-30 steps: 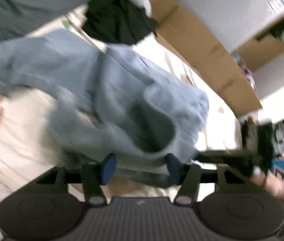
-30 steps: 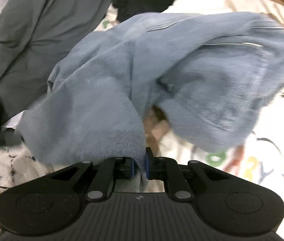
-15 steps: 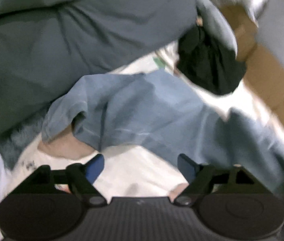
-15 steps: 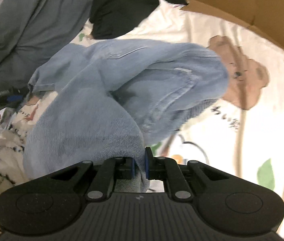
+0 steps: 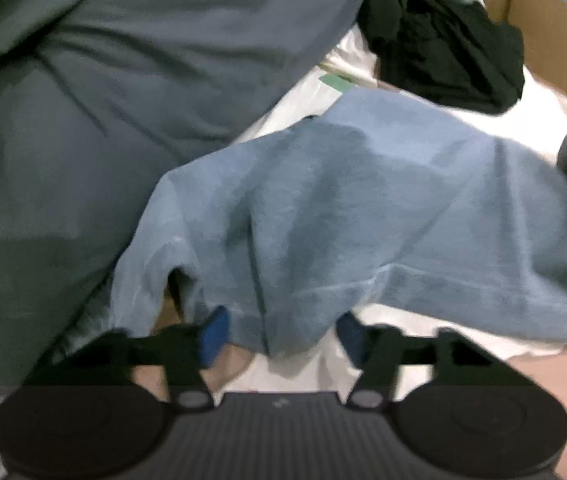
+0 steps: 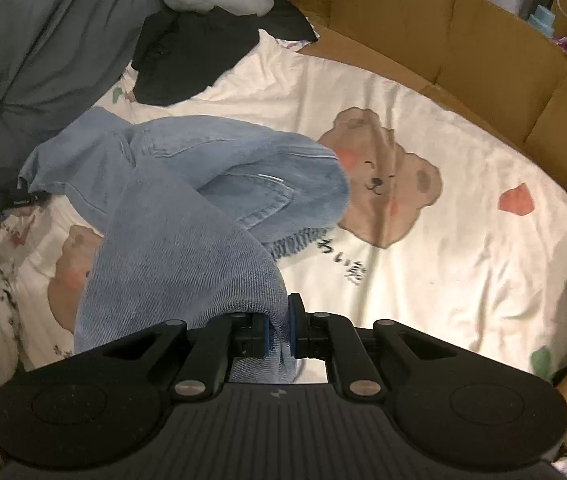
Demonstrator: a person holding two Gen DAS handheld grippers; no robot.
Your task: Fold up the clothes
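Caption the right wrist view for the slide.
Right gripper shut on light-blue jeans, lifting them over a bear-print sheet.

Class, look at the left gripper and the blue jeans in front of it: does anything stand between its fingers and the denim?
Nothing visible does. The left gripper is closing with a fold of the jeans already hanging between its fingers; the right gripper is shut on another part.

Work surface before me: cream bedsheet [image 6: 423,264], printed with brown bear [image 6: 387,180], red heart, green leaf, dark lettering. Brown cardboard wall [image 6: 423,28] curves round its far and right edges. Grey-green quilt [image 5: 103,100] bunched at my upper left. Blue bottle [image 6: 541,20] behind cardboard. Lighting soft, even.
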